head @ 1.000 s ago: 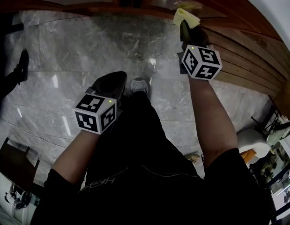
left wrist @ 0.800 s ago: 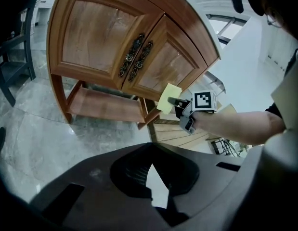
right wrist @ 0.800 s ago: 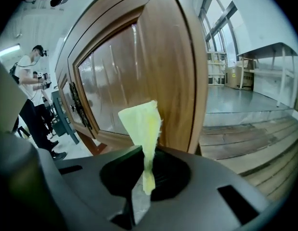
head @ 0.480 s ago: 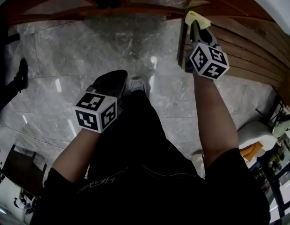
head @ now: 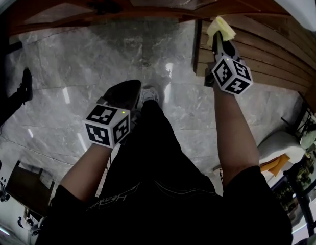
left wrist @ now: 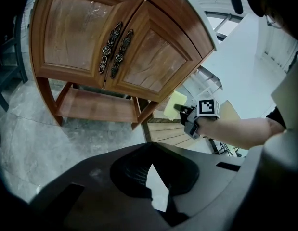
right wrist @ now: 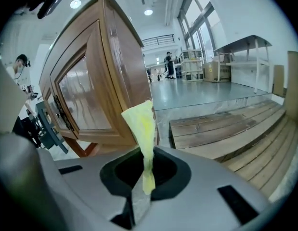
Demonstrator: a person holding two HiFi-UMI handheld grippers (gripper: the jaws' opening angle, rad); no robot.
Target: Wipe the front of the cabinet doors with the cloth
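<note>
The wooden cabinet (left wrist: 115, 47) has two panelled doors with dark ornate handles; in the head view it runs along the top (head: 122, 4). My right gripper (head: 218, 39) is shut on a yellow cloth (head: 221, 28), held off the cabinet's right corner and apart from the doors. In the right gripper view the cloth (right wrist: 140, 124) stands up from the pinch of the right gripper (right wrist: 146, 177), with the cabinet (right wrist: 91, 81) to its left. My left gripper (head: 128, 88) hangs low over the floor, shut and holding nothing; its jaws meet in the left gripper (left wrist: 152, 177) view.
A slatted wooden platform (head: 260, 45) lies right of the cabinet, below the cloth. Grey marble floor (head: 96, 50) spreads in front. Another person's dark shoe (head: 25, 83) is at the left. A white seat (head: 280, 147) and clutter stand at the lower right.
My right gripper has carried the cloth to the right, from the cabinet's front to beyond its corner over the wooden platform. The left gripper has hardly moved.
</note>
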